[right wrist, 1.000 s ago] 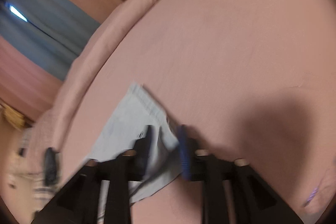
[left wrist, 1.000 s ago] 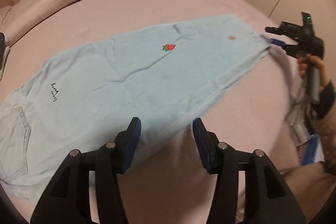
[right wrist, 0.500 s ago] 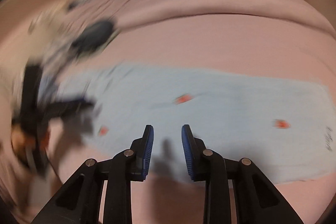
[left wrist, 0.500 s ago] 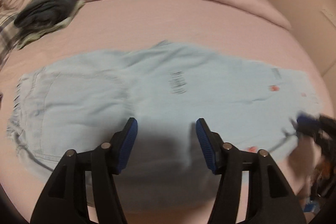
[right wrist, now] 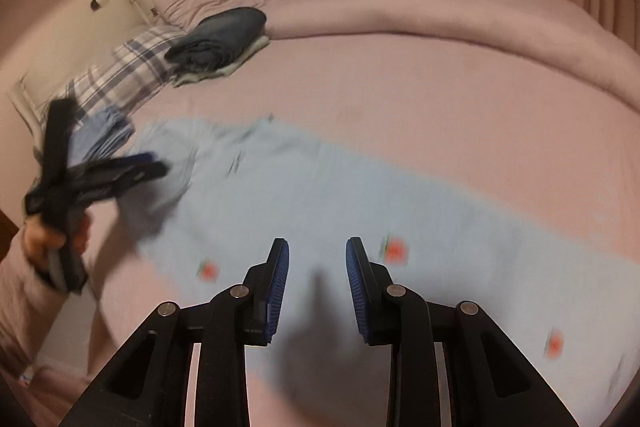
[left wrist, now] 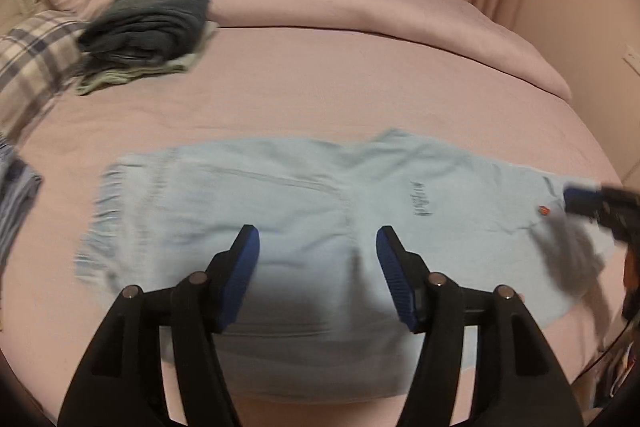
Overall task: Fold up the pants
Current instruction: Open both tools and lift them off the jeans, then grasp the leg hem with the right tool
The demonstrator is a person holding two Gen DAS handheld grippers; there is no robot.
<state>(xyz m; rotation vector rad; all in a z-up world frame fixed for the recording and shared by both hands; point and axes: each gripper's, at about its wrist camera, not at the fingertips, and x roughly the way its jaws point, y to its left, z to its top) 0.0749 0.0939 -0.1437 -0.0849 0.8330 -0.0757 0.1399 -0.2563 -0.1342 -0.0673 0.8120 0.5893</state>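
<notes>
Only right wrist view shows pants' [right wrist: 360, 203] strawberries [right wrist: 394, 251].

Pants [left wrist: 304, 211] flat on bed [left wrist: 360, 75] w/ folded clothes stack [left wrist: 148, 27] behind, far-left.

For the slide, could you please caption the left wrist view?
Open left hand-held gripper above light blue pants spread on a pink bed.

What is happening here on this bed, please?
A person holds a gripper in each hand above light blue pants that lie spread flat on a pink bed. The left gripper and the right gripper are both open and grip nothing; the left jaws have just been opening. Folded dark clothes lie further back.
</notes>
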